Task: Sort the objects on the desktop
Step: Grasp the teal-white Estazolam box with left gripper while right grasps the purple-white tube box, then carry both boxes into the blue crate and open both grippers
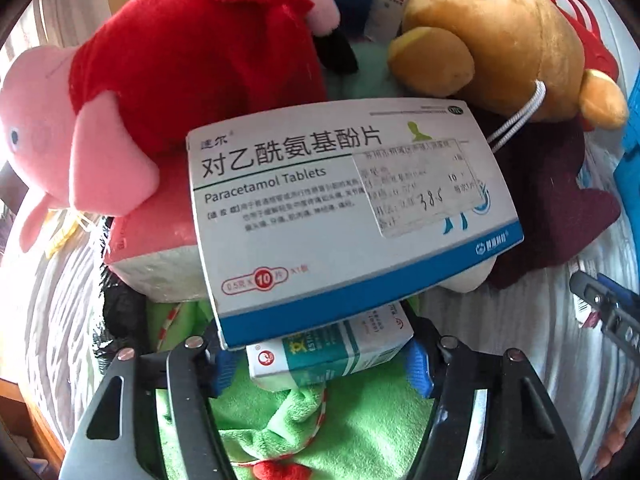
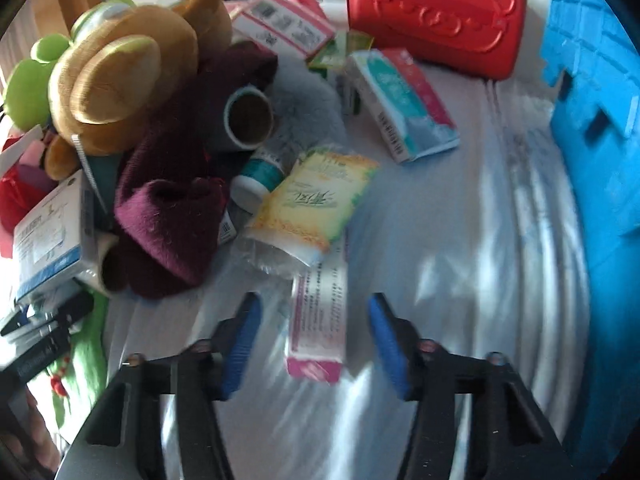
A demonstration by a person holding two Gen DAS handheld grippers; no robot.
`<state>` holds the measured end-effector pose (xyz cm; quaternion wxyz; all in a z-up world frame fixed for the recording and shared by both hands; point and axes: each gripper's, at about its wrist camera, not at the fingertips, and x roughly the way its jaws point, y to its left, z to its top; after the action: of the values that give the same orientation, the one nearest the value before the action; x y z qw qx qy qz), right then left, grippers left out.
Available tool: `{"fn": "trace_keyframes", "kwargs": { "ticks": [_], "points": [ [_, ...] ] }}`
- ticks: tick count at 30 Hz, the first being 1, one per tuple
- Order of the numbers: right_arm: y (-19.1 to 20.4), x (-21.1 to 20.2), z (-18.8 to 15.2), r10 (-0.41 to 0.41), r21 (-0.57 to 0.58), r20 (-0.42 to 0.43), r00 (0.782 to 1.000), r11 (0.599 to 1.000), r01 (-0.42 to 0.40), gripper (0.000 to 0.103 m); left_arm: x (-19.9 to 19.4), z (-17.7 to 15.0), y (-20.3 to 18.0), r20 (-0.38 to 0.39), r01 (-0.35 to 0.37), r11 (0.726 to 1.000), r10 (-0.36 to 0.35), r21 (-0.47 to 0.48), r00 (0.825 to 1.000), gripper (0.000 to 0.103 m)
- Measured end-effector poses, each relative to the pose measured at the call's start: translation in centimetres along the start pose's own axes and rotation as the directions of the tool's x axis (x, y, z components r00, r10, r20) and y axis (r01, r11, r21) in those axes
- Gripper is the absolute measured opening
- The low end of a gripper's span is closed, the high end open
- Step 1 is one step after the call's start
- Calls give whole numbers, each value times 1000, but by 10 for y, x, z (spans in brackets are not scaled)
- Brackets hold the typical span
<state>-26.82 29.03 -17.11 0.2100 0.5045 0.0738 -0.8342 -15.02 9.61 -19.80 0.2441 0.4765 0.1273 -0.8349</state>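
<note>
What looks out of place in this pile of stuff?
Medicine boxes are mixed in with soft toys. The Paracetamol box lies tilted on a smaller box between the left gripper fingers, propped against the pink pig plush.

The left gripper [image 1: 320, 360] has its blue pads [image 1: 418, 364] spread wide apart, jaws level. The right gripper [image 2: 314, 344] likewise stands open, blue pads [image 2: 386, 340] parted, pointing forward.

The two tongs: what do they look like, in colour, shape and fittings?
The left tongs and the right tongs look alike: black angular plastic arms with slot cut-outs, ending in blue ribbed pads. Small round metal screw heads sit at the joints. No cables, labels or sleeves are visible.
</note>
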Motion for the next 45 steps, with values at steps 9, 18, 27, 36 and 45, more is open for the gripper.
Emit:
{"fn": "trace_keyframes", "kwargs": {
  "ticks": [9,18,27,36,45],
  "points": [
    [10,-26,-24,9,-32,16,1000,999,-9,28,-43,-43,12,27,62,998,-63,3,998,64],
    [26,-96,-65,71,-64,102,992,996,-64,28,-106,-75,4,138,66,994,-77,86,987,64],
    [38,-191,-41,67,-91,343,937,995,-38,28,-172,-6,-10,341,126,978,-177,165,923,64],
    [28,-313,-23,-94,35,565,820,995,90,28,-267,33,-52,476,238,907,-389,348,788,64],
    [-55,-421,-23,-307,207,645,700,952,227,28,-355,43,-150,487,317,796,-577,516,655,64]
  ]
}}
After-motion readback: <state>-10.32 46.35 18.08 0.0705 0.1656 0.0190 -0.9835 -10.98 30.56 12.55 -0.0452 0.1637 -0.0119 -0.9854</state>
